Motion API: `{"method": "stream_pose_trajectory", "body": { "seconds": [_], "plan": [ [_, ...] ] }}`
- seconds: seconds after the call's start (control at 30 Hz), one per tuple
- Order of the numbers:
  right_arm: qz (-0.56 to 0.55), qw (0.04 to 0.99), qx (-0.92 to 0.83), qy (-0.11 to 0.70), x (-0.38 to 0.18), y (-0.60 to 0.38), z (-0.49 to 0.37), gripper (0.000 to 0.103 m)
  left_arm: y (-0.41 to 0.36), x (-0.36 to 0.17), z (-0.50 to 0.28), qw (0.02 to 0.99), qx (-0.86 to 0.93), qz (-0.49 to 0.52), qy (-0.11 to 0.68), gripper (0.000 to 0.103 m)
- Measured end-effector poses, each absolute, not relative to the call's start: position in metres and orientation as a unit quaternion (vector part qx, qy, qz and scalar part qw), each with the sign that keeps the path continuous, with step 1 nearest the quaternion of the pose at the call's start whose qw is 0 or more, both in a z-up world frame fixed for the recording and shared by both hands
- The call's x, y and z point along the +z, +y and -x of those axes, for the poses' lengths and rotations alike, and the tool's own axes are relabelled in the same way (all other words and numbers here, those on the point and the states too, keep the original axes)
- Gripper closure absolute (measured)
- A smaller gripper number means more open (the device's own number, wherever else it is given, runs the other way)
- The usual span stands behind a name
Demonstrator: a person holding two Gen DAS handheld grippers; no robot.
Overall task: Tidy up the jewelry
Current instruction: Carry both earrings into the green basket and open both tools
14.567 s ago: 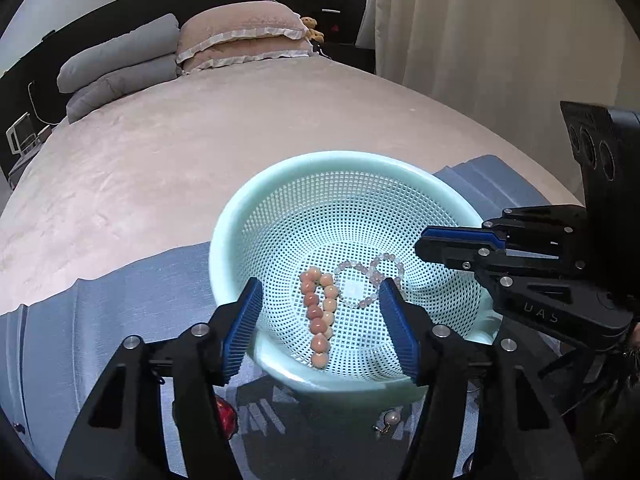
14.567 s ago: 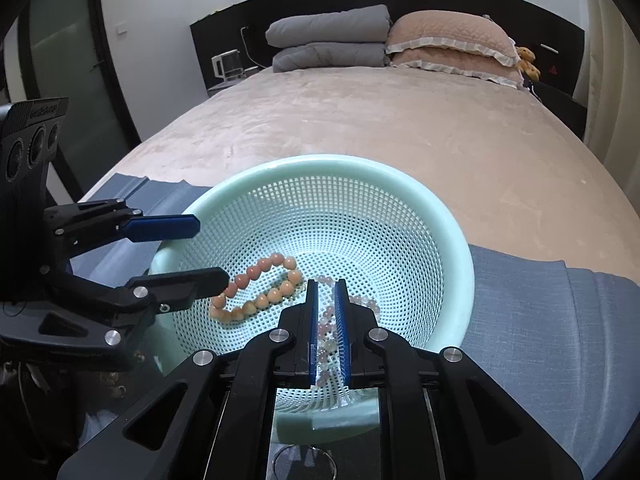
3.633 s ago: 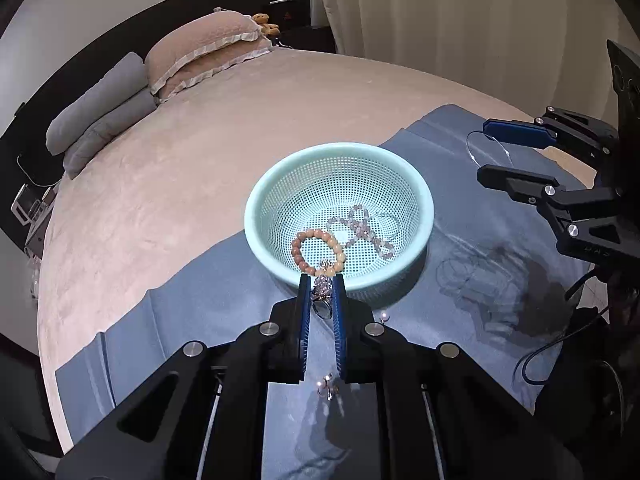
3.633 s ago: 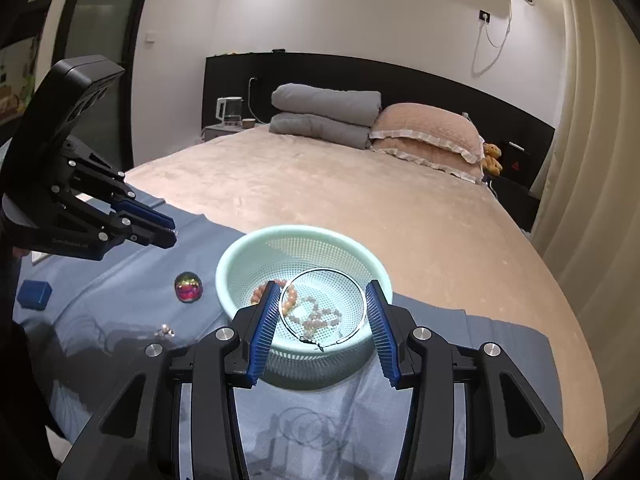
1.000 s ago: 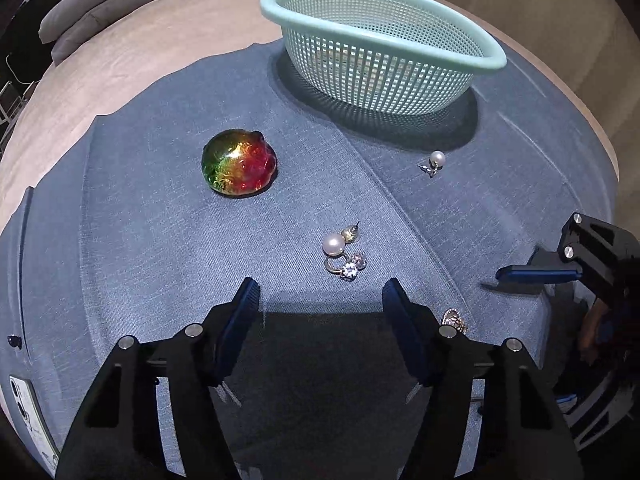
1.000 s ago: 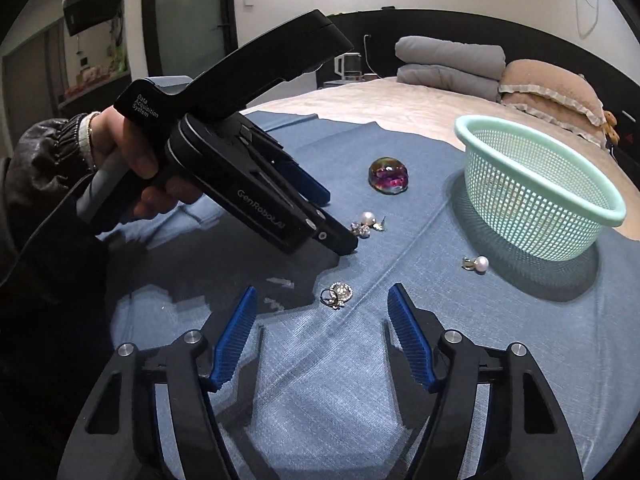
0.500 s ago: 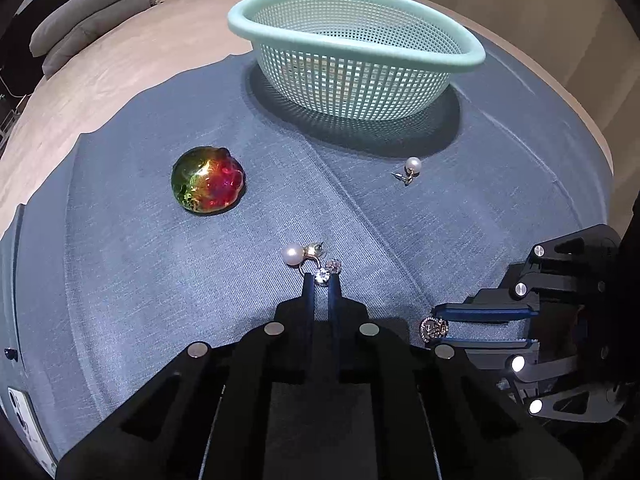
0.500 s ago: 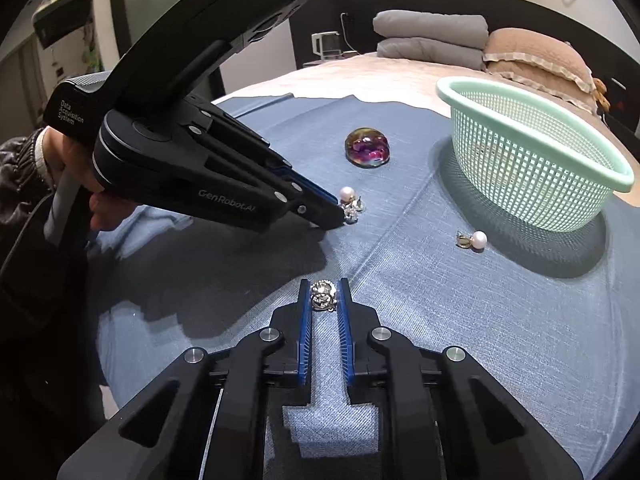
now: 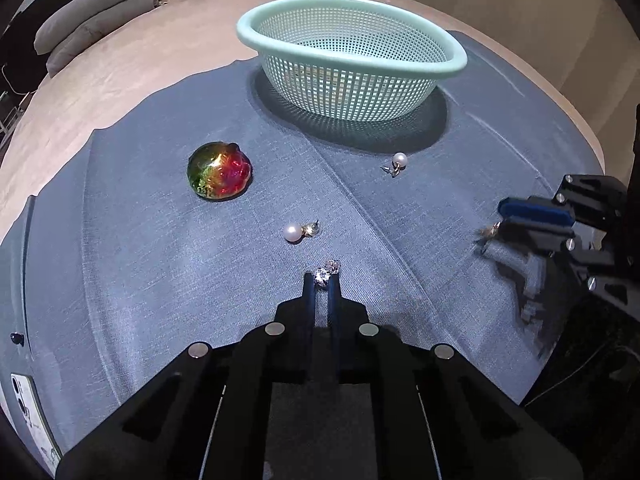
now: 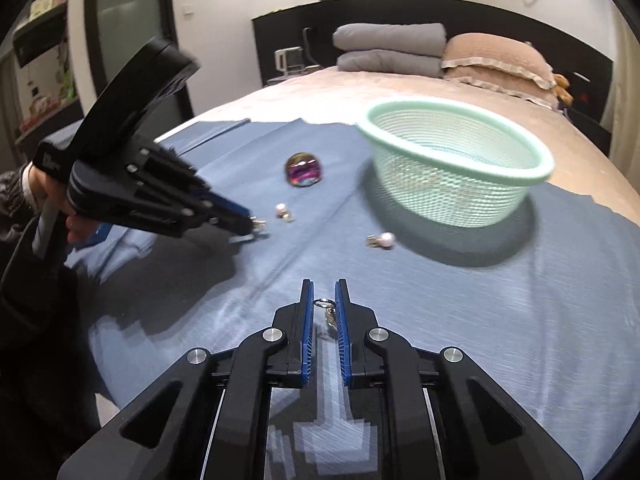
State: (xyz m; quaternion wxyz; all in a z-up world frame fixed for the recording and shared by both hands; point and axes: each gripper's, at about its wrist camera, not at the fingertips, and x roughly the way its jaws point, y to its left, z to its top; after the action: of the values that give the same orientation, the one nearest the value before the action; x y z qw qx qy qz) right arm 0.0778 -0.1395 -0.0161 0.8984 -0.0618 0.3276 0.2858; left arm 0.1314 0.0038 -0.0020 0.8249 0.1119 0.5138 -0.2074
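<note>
1. Left gripper (image 9: 321, 280) has its jaws pinched together on a sparkling crystal earring (image 9: 327, 271), which pokes out past the fingertips; half a second ago that same piece lay on the blue cloth (image 9: 160, 280) touching a pearl earring, and now the two are apart.
2. Right gripper (image 10: 323, 292) holds its blue pads close around a small silver ring-shaped piece (image 10: 325, 309). The piece hangs between the pads, and the cloth below looks lower than it did half a second ago, so the grip seems lifted. From the left camera this gripper (image 9: 496, 226) is blurred with motion, a glint at its tip.
3. The left-behind pearl earring (image 9: 298, 232) sits on the cloth between the left gripper and the mint basket (image 9: 452, 62), white ball with a gold back beside it.
4. A second pearl earring (image 9: 396, 162) lies just beside the basket's shadow, on the near side of the basket.
5. A glossy iridescent stone (image 9: 219, 176), green running to red, rests to the left of the basket, well apart from both earrings.
6. The basket stands upright at the cloth's far edge; bits of jewelry show faintly through its mesh, too blurred to name.
7. Beyond the basket: beige bedspread (image 10: 360, 88), grey and tan pillows (image 10: 392, 50).
</note>
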Motion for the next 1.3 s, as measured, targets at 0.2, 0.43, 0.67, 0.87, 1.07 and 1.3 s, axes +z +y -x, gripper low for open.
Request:
{"method": "stream_pose_trajectory", "body": {
  "seconds": [0.2,0.43,0.67,0.87,1.07,1.3],
  "plan": [
    [0.067,0.918,0.252,0.300,0.009,-0.171,-0.073,0.093,0.005,0.016,-0.124,0.829,-0.200,-0.126,0.507,0.096],
    [0.094,0.936,0.224,0.253,0.050,-0.192,-0.076,0.093,0.005,0.062,-0.122,0.845,-0.193,-0.151,0.475,0.096],
    [0.134,0.954,0.209,0.166,0.112,-0.200,-0.071,0.093,-0.001,0.120,-0.142,0.873,-0.191,-0.155,0.422,0.096],
    [0.154,0.958,0.208,0.123,0.154,-0.202,-0.092,0.093,-0.016,0.163,-0.162,0.886,-0.198,-0.163,0.385,0.096],
    [0.146,0.958,0.216,0.121,0.162,-0.199,-0.132,0.093,-0.040,0.167,-0.190,0.879,-0.219,-0.183,0.381,0.095],
    [0.138,0.945,0.232,0.182,0.125,-0.182,-0.196,0.093,-0.069,0.131,-0.243,0.856,-0.235,-0.189,0.420,0.095]
  ]
}}
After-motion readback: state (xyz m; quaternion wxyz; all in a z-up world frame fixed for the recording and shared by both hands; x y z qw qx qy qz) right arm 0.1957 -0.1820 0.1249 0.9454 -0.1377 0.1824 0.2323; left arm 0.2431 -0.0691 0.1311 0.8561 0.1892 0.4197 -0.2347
